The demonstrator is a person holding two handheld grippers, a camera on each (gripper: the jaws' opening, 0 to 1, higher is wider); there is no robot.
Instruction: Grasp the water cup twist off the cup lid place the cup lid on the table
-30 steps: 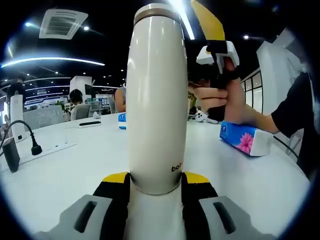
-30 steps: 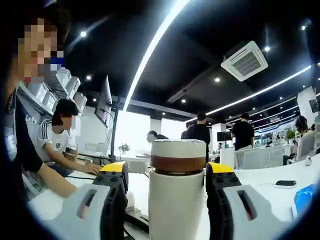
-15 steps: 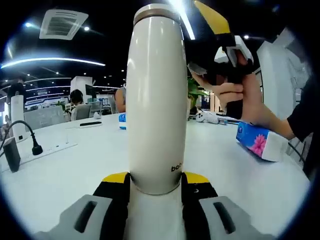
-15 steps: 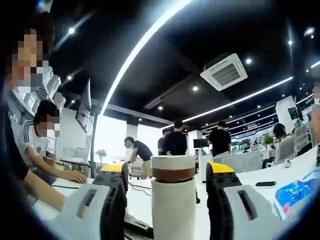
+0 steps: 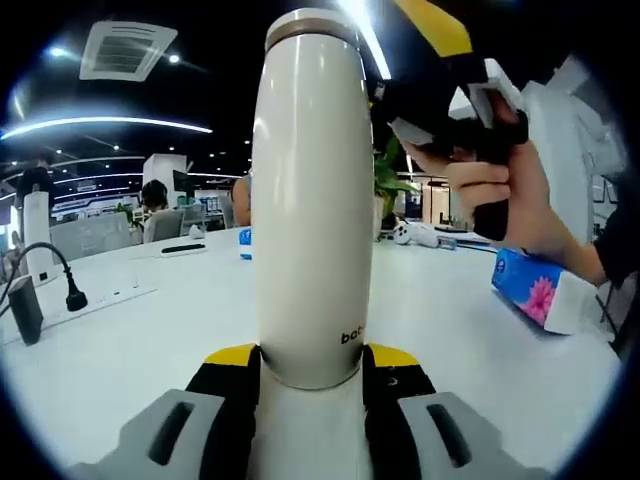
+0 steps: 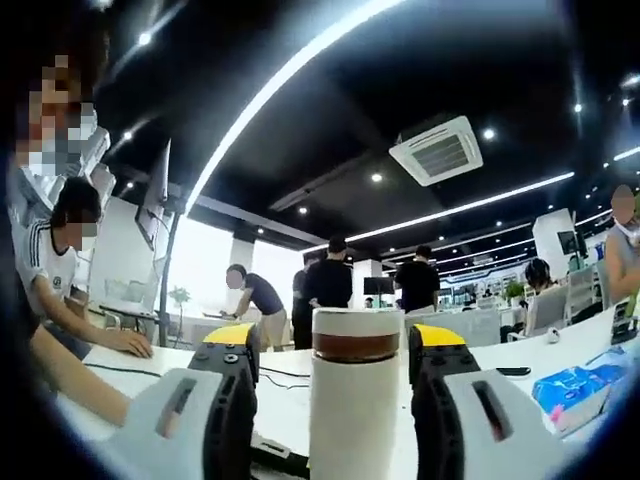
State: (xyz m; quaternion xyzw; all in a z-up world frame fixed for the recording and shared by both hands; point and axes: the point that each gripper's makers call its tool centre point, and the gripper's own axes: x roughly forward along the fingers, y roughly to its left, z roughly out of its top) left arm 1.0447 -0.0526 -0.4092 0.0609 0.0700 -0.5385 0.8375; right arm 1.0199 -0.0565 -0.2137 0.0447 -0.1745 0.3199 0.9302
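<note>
On the white table [image 5: 120,340], left tongs [image 5: 312,372] squeeze the cup [image 5: 312,200] low down. Right tongs [image 6: 330,352] sit open w/ gaps beside the lid [image 6: 356,322]. Smooth, hard, prob slippery: pinch lid tight.

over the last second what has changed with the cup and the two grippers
The right gripper, seen in the left gripper view, has swung up and rightward beside the top of the cup, its jaws still around the lid with gaps showing. The left gripper stays shut on the cup's base; the lid is still on.
</note>
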